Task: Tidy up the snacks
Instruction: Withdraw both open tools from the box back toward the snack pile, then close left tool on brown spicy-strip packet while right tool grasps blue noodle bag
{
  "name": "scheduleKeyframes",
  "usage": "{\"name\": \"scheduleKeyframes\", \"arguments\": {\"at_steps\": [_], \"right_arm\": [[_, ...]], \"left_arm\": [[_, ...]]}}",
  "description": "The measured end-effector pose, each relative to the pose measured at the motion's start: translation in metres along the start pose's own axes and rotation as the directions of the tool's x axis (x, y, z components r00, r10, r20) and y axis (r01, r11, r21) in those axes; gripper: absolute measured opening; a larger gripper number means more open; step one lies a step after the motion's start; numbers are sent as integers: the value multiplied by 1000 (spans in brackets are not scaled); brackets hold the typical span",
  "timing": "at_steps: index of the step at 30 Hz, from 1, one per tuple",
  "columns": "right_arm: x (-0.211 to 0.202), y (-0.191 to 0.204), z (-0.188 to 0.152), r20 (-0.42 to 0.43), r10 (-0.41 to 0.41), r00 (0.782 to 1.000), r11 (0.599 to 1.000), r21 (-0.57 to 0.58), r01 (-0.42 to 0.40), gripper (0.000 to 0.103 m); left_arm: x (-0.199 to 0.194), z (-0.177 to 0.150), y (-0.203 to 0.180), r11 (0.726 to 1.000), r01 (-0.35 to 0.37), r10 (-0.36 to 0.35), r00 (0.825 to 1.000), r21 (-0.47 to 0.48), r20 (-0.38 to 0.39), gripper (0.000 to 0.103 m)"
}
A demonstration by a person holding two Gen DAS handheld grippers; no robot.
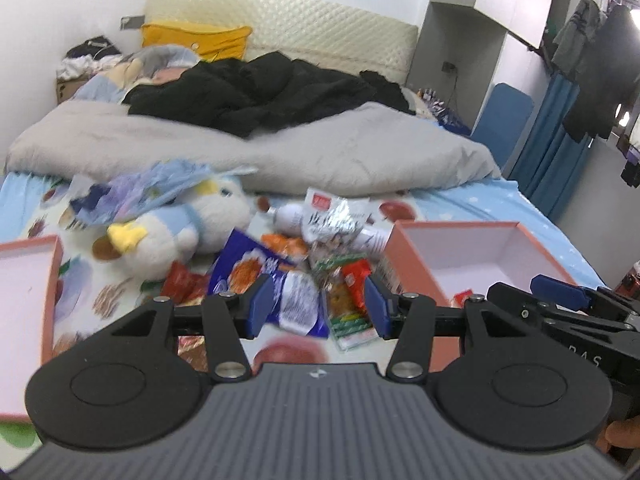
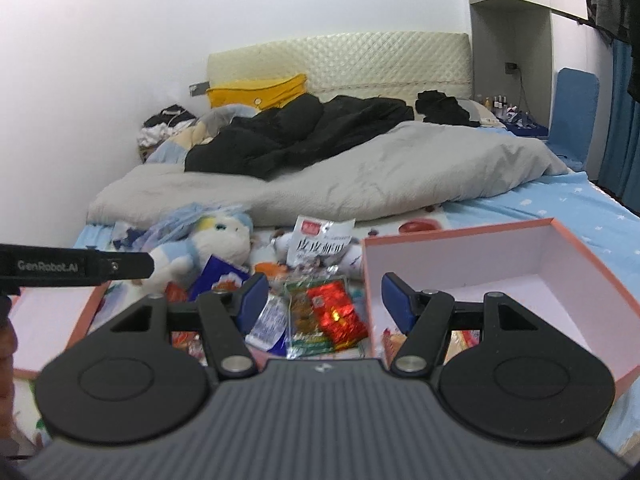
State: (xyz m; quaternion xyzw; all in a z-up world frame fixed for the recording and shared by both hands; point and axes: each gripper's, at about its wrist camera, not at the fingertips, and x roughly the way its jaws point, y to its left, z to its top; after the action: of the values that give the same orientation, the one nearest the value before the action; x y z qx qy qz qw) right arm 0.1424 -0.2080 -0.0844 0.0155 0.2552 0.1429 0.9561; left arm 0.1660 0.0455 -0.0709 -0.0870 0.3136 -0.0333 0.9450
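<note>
A pile of snack packets lies on the patterned bedsheet: a blue-and-white packet, a green packet, a shiny red packet and a silver packet. My left gripper hovers open over the blue-and-white and green packets, touching neither. My right gripper is open above the red packet, its right finger in front of the near wall of the pink box. A few packets lie inside that box.
A second shallow pink box sits at the left. A plush toy lies behind the pile, under a blue plastic bag. A grey duvet and black clothes cover the far bed.
</note>
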Motion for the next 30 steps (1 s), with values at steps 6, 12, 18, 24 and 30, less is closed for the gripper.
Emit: {"name": "scheduleKeyframes", "arguments": {"at_steps": [6, 12, 18, 24, 30], "right_arm": [[-6, 17, -21, -25, 6, 1000, 1000, -25, -7, 65], [-8, 29, -40, -75, 6, 997, 998, -54, -10, 65], [-10, 47, -58, -109, 8, 994, 995, -101, -19, 65], [-3, 59, -65, -130, 7, 991, 991, -131, -25, 65], [12, 71, -67, -140, 5, 990, 982, -184, -31, 64]], "left_arm": [[-9, -27, 22, 999, -28, 27, 999, -41, -33, 58], [-13, -47, 37, 994, -63, 58, 997, -84, -57, 67], [-14, -62, 54, 988, -89, 78, 993, -124, -88, 68], [-16, -76, 67, 981, -104, 89, 991, -161, -95, 78], [2, -81, 82, 974, -122, 101, 988, -190, -118, 78]]}}
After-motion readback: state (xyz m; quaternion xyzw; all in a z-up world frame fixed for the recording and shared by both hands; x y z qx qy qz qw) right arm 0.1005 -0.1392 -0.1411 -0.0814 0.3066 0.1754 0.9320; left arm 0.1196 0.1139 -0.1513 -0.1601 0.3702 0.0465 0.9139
